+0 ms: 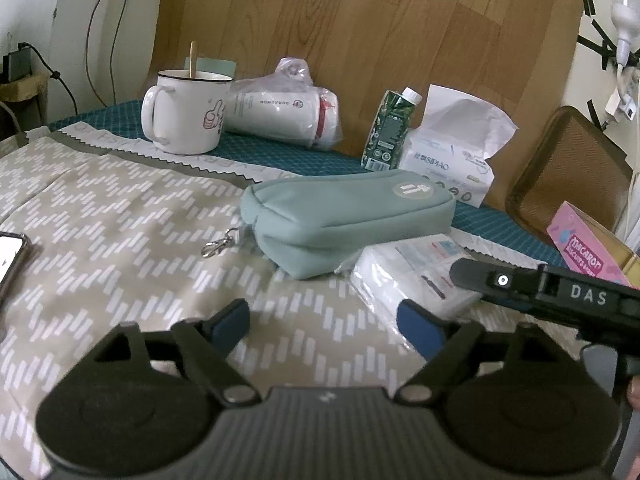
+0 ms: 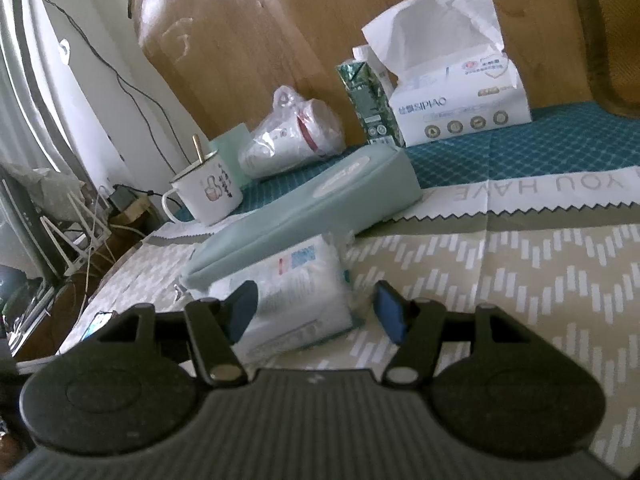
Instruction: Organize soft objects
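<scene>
A pale green zip pouch [image 1: 344, 216] lies on the patterned cloth, one end resting on a small white pack of tissues [image 1: 416, 276]. My left gripper [image 1: 324, 324] is open and empty, just in front of both. The right gripper's black body [image 1: 560, 292] reaches in from the right over the tissue pack. In the right wrist view my right gripper [image 2: 316, 308] is open, its fingers on either side of the tissue pack [image 2: 296, 300], with the pouch [image 2: 308, 216] lying behind it.
At the back stand a white mug with a stick [image 1: 184, 112], a bagged stack of paper cups [image 1: 284, 108], a green carton [image 1: 388, 132] and a tissue box [image 1: 452, 152]. A phone [image 1: 10, 256] lies at the left. A pink box [image 1: 588, 256] is at the right.
</scene>
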`<state>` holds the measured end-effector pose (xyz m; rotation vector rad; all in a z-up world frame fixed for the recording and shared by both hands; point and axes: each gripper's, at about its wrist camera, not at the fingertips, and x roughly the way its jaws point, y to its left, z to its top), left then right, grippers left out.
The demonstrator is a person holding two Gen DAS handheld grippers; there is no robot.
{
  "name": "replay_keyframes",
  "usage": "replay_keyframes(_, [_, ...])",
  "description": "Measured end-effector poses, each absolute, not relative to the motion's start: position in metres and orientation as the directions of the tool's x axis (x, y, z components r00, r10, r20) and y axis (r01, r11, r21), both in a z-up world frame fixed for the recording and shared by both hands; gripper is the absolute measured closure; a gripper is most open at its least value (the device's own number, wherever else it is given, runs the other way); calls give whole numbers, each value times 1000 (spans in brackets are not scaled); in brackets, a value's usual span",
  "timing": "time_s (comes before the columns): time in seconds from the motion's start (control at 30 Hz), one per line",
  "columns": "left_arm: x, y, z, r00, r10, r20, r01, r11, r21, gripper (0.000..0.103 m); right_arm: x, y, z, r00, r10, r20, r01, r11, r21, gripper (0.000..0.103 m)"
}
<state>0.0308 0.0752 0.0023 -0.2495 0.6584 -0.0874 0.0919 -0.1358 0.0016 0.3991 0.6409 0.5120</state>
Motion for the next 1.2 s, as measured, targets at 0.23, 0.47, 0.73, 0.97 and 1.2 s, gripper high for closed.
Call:
replay_keyframes(0.23, [32,75,1,785,-153,-600,-8,966,-257,1,87,-132,4,705,558,-438,-358,813,459,35])
replay_keyframes(0.47, [33,77,1,790,-156,-593,-15,962,-273,0,85,-135,4,717,558,-418,-365,811,457,35])
replay_keyframes(0.73, [34,75,1,790,-136,-597,-27,966,-256,0,84,-136,4,720,558,-412,-366,810,458,35])
replay_keyframes(0.97, [35,73,1,788,-124,-602,-30,971,-239,0,83,-137,4,722,560,-407,-368,809,459,34])
replay_keyframes(1.2, [36,73,1,789,-125,-602,-30,970,-241,0,83,-137,4,724,558,-406,-366,809,460,34])
